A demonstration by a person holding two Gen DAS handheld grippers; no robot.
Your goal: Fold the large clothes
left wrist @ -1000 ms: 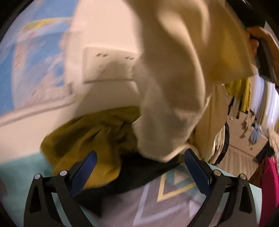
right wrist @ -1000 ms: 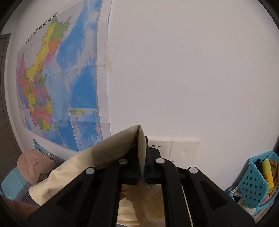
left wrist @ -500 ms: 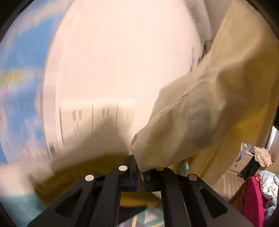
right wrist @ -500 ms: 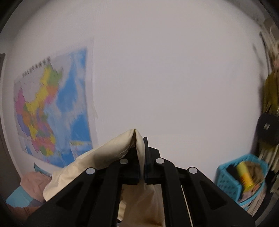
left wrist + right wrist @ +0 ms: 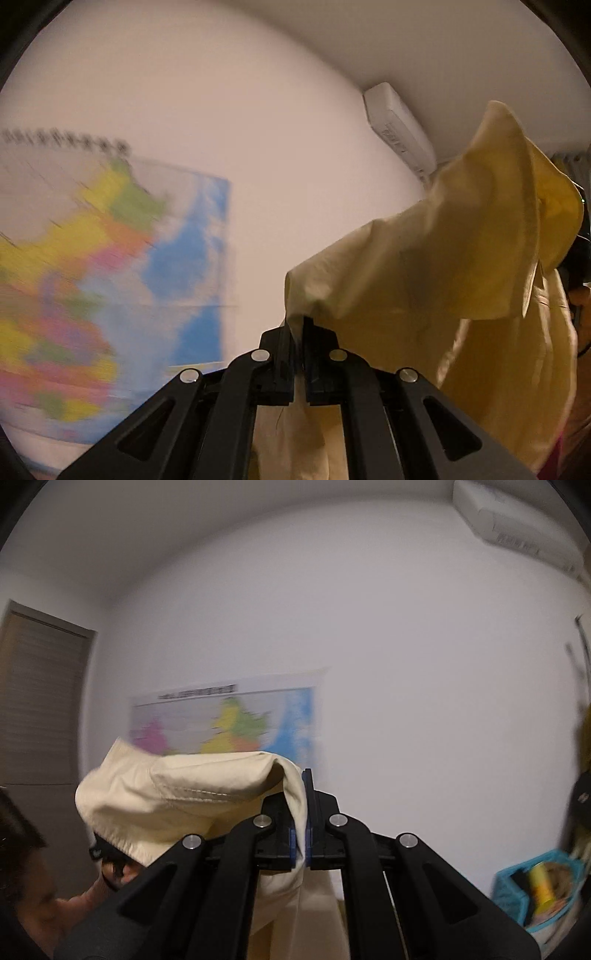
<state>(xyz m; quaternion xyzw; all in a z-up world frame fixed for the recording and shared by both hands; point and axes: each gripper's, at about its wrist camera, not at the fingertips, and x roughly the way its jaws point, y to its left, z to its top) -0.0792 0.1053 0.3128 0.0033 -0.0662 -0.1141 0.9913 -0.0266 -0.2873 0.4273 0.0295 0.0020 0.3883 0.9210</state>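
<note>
A large cream-coloured garment (image 5: 443,266) hangs in the air, held up high by both grippers. My left gripper (image 5: 298,328) is shut on one edge of the garment, and the cloth stretches up and to the right from it. My right gripper (image 5: 303,794) is shut on another edge of the same garment (image 5: 192,794), which drapes to the left over the fingers and hangs down below. The rest of the garment is hidden under the grippers.
A white wall carries a coloured map (image 5: 229,723). An air conditioner (image 5: 509,520) sits high on the right. A brown door (image 5: 37,709) is at the left. A blue basket (image 5: 539,890) with items stands low right. The person's head (image 5: 22,867) is at lower left.
The left gripper was open a second ago, then closed on the garment's edge. Both grippers have risen and tilted up, lifting the garment off the pile of clothes.
</note>
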